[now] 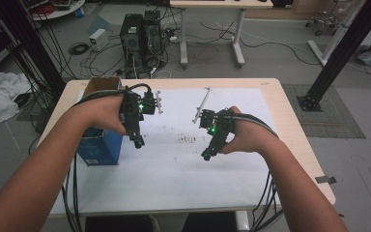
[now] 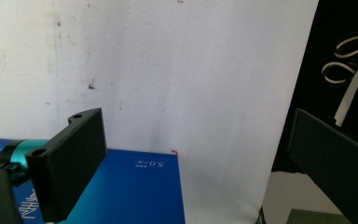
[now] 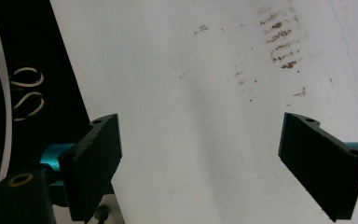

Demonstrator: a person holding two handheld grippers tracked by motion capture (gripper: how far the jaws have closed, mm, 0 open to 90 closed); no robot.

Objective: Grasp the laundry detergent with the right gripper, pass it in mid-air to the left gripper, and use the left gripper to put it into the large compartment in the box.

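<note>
A white paper sheet [image 1: 174, 169] covers most of the table, with a patch of dark smudges [image 1: 188, 139] near its middle. At the sheet's left edge stands a blue box [image 1: 99, 147] whose top is brown cardboard. My left gripper [image 1: 138, 142] points down just right of that box, open, with nothing between its jaws. In the left gripper view the left gripper [image 2: 191, 140] hangs over bare paper, and the blue box [image 2: 130, 191] lies below. My right gripper [image 1: 206, 155] points down right of the smudges, open and empty. The right gripper [image 3: 200, 140] has the smudges [image 3: 279, 42] ahead of it.
The wooden table edge [image 1: 290, 125] shows around the sheet. Cables from both grippers trail off the near edge. Behind the table, on the floor, are two computer towers [image 1: 140, 36], loose cables and a white desk [image 1: 212, 29]. A black frame post [image 1: 340, 53] stands at the right.
</note>
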